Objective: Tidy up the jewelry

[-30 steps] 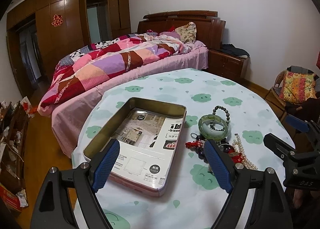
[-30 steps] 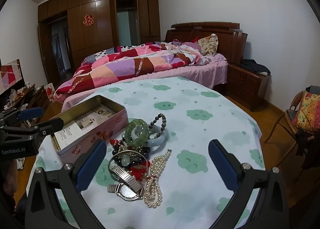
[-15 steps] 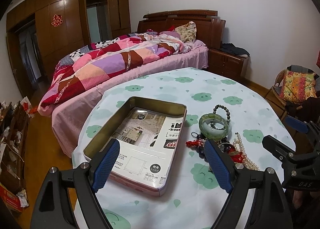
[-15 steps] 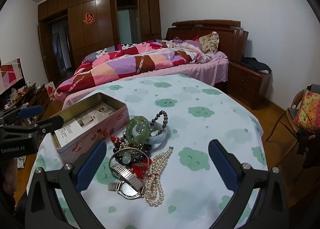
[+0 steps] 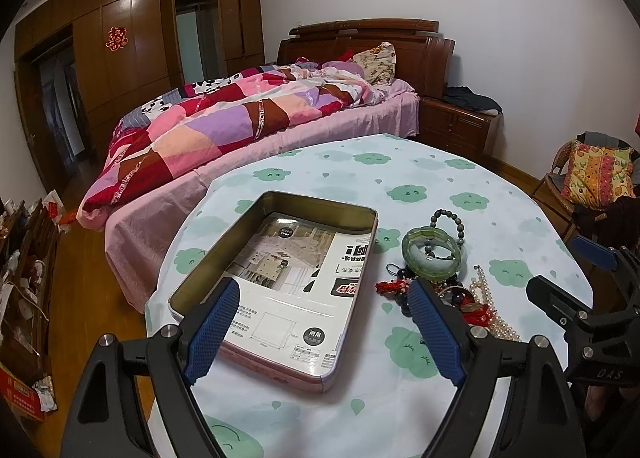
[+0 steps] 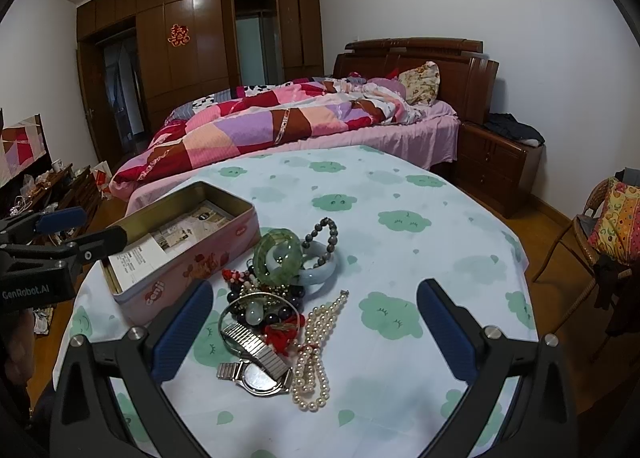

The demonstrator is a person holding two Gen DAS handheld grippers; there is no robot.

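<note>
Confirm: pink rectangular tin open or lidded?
Open. The pink rectangular tin has no lid; its interior shows only a printed paper sheet, no jewelry.

Over the last second the right tool [image 6: 316, 322] has been carried slightly forward and toward the jewelry pile [image 6: 280, 298], so that the watch [image 6: 256, 372] and pearl necklace [image 6: 316, 354] are seen a little farther up and nearer the middle between its wide-open fingers. A very slight shift is seen at the left tool [image 5: 324, 322] above the tin [image 5: 280, 286].
</note>
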